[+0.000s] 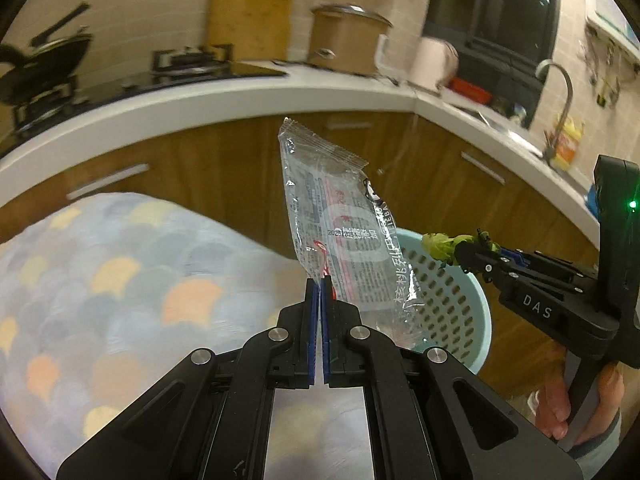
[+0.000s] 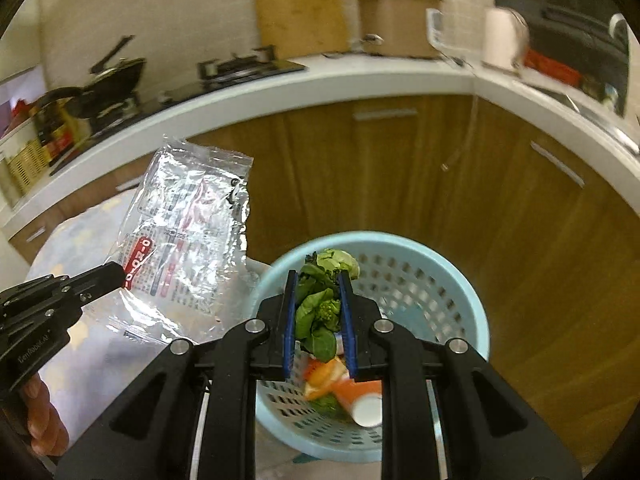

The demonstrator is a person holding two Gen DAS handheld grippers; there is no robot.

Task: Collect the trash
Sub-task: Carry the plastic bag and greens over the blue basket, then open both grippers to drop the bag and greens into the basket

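While both views look toward a curved kitchen bench [image 1: 224, 98] with wooden cabinet doors [image 2: 400, 184] below it, 2 handheld grippers are carrying trash. The left gripper [image 1: 319, 280] is clenched on the lower edge of a clear plastic wrapper [image 1: 340, 220] printed with red and dark text; the wrapper stands upright above the pinched fingers, in the air beside a cloth [image 1: 100, 280] patterned with pastel scallops. The right gripper [image 2: 318, 280] is grasping a bunch of green leafy vegetable scraps [image 2: 320, 304] between its blue pads, with a pale leaf poking out past the fingertips. It hangs directly above a light blue perforated basket [image 2: 460, 288], which already holds orange peel [image 2: 320, 376], more greens and a white and orange cup [image 2: 364, 404] lying on its side. From the left view, the wrapper sits near the basket rim, to its left. On the bench stand a stove [image 1: 80, 88], a dark pan [image 1: 52, 56], a cutting board [image 2: 300, 8] and a lidded pot [image 2: 396, 20].
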